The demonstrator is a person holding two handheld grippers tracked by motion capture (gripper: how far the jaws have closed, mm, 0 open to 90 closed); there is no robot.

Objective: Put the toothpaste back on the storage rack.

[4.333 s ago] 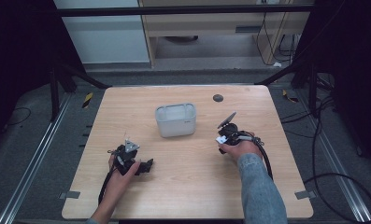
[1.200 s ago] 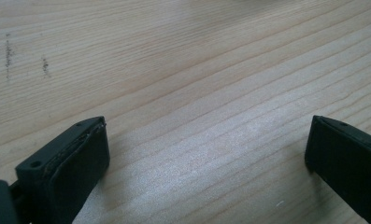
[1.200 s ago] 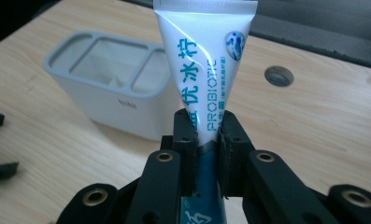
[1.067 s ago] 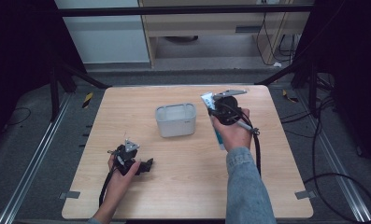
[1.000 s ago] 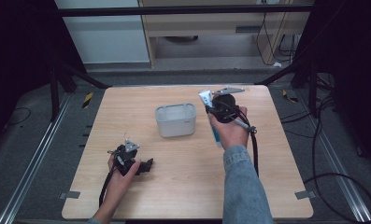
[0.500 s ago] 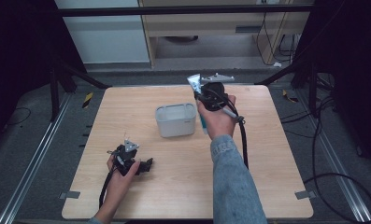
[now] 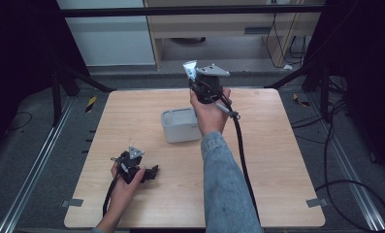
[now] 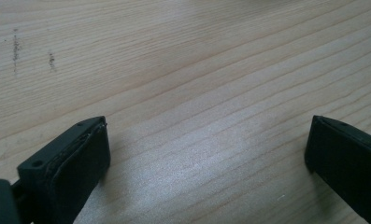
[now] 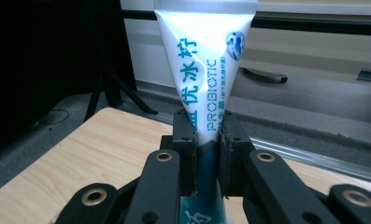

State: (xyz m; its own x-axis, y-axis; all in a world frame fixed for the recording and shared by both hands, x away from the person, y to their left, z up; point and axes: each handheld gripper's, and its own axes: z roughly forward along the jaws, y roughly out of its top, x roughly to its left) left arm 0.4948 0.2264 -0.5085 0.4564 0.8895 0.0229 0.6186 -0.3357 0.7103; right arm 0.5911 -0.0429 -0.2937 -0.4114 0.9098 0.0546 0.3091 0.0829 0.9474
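Above the grey box (image 7: 181, 124), the right hand-held gripper (image 7: 196, 80) has carried its clamped toothpaste tube (image 9: 203, 70) leftward off the surface (image 7: 277, 145), likely for dropping in; the left hand-held gripper (image 8: 206, 154) rests released, near-left.

**Dim room around a pale wood surface**

From my feed, the light wooden surface (image 7: 287, 160) sits in the middle of a grey carpeted floor (image 7: 30, 160). At twelve o'clock I see a white cabinet panel (image 7: 110, 39) and, next to it, a beige wooden unit (image 7: 219, 22) with a dark handle recess. A black bar (image 7: 132, 10) runs across the top. Dark frame legs (image 7: 66, 80) slant down at ten and two o'clock. Metal floor rails (image 7: 32, 179) run along nine and three o'clock. Black cables (image 7: 345, 184) loop on the floor at four o'clock. Yellow-black tape (image 7: 90, 103) lies at ten. The far corners stay in deep shadow; the surface is evenly lit.
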